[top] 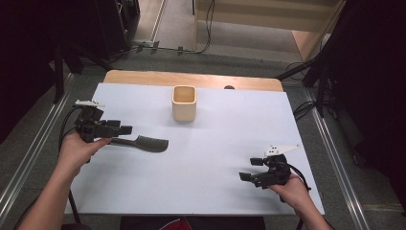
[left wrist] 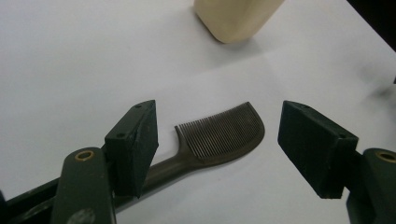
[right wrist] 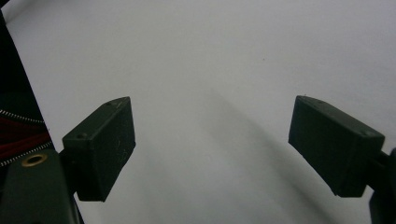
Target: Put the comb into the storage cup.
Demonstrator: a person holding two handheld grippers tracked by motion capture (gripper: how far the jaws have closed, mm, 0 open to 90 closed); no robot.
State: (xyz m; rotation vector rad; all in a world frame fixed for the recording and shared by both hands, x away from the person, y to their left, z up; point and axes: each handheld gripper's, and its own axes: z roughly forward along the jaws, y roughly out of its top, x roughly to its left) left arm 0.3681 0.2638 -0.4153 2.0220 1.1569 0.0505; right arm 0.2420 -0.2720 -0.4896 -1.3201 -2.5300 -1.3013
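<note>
A dark comb (top: 148,143) lies flat on the white table sheet (top: 215,139), its teeth toward the far side. In the left gripper view the comb (left wrist: 224,133) has its toothed head between the two jaws, and its handle runs back under the left-hand jaw. My left gripper (top: 122,128) (left wrist: 219,140) is open at the handle end and grips nothing. A beige square cup (top: 184,103) (left wrist: 236,18) stands upright at the back centre. My right gripper (top: 250,169) (right wrist: 210,140) is open over bare sheet at the front right, far from the comb.
A wooden table edge (top: 191,79) shows behind the white sheet. Dark stands and cables ring the table on the floor. The sheet between the comb and the right gripper is bare.
</note>
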